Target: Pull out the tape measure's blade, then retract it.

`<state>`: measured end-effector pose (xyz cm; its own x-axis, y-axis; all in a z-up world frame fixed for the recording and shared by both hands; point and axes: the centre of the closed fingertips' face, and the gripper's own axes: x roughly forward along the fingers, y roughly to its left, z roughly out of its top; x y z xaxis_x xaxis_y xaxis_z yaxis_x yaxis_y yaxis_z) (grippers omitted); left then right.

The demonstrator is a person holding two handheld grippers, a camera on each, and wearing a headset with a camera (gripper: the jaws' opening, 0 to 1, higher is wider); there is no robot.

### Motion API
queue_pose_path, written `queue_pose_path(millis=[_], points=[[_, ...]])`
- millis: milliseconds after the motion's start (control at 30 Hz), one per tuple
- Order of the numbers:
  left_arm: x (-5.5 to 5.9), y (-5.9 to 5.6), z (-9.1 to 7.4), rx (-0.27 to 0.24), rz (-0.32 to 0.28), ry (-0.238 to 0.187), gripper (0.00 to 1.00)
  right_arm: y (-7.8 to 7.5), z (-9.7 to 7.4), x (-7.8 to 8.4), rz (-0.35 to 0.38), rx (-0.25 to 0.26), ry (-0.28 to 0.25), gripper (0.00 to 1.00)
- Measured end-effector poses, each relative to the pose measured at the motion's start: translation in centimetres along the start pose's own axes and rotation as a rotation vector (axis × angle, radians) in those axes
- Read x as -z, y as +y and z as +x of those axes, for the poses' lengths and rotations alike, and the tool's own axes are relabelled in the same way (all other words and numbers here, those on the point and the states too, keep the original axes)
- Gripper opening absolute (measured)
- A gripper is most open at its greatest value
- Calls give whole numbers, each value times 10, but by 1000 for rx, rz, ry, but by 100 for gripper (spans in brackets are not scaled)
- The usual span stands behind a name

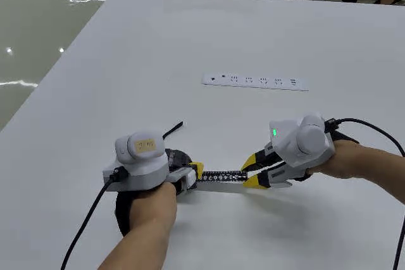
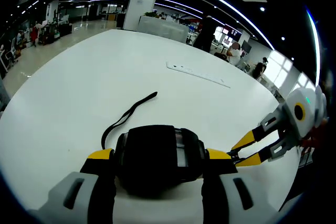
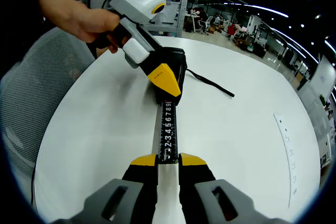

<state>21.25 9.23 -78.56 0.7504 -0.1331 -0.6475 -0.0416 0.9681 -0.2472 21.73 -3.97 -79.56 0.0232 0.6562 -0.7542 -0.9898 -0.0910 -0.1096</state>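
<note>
While the left gripper point(image 2: 158, 155) clamps its yellow-tipped fingers against both sides of the black, rounded plastic case of the tape measure point(image 3: 176, 57), that case sits on the white table point(image 1: 190, 42) toward the near edge and closer to the left edge than to the right. A person's left hand point(image 1: 152, 203) wraps the left gripper's handle from below in the head view. From the case's mouth a narrow black blade point(image 3: 168, 127) with white numerals (2 through 9 can be read in the right gripper view) runs out in a straight line, low over the table top, toward the right edge. At its free end the right gripper point(image 3: 168, 159) has its yellow-tipped fingers drawn narrow, pinching the blade's tip between them; the right hand point(image 1: 345, 159) grasps that gripper from the right. A thin black wrist strap point(image 2: 128, 114) trails from the case and lies loose on the table, pointing toward the far edge. A long white power strip point(image 1: 255, 81) lies flat near the middle of the table, well apart from both grippers and roughly parallel to the drawn blade.
</note>
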Motion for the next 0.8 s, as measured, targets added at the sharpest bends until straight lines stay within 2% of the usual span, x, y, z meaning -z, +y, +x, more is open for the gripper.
queue_pose_path(millis=[800], points=[[0,2,3,3,0,2,63,2,12,-13,-5,-4,-10,14]])
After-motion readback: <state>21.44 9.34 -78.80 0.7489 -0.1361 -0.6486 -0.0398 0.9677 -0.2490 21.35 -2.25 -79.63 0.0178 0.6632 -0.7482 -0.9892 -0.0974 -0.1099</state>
